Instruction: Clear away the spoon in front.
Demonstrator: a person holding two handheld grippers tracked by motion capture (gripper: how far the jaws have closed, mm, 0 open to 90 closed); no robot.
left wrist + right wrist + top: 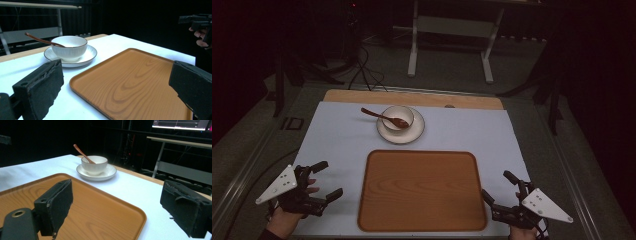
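both grippers stand wide open with nothing between their jaws. the left gripper (323, 181) hangs at the near left corner of the table (337, 135), just off the left edge of the tray (422, 190); the right gripper (499, 190) hangs at the near right corner, just off the tray's right edge. in the left gripper view the pads (42, 85) frame the tray and the crockery beyond it, and the right gripper view gives the same picture from the other side.

from both sets of fingers the work lies ahead, toward the far edge of the table. the bowl (398, 116) sits upright on the saucer (412, 134), past the tray's far rim and apart from it, a little left of the table's middle. that probably puts the left gripper slightly nearer, though the gap between the two is small.

the spoon (379, 116) rests tilted in the bowl, its scoop end down inside and its handle leaning over the rim. its long axis runs slantwise: the handle points toward the far left corner of the table and rises clear of the rim, so the left hand seems to have the plainer line to it.
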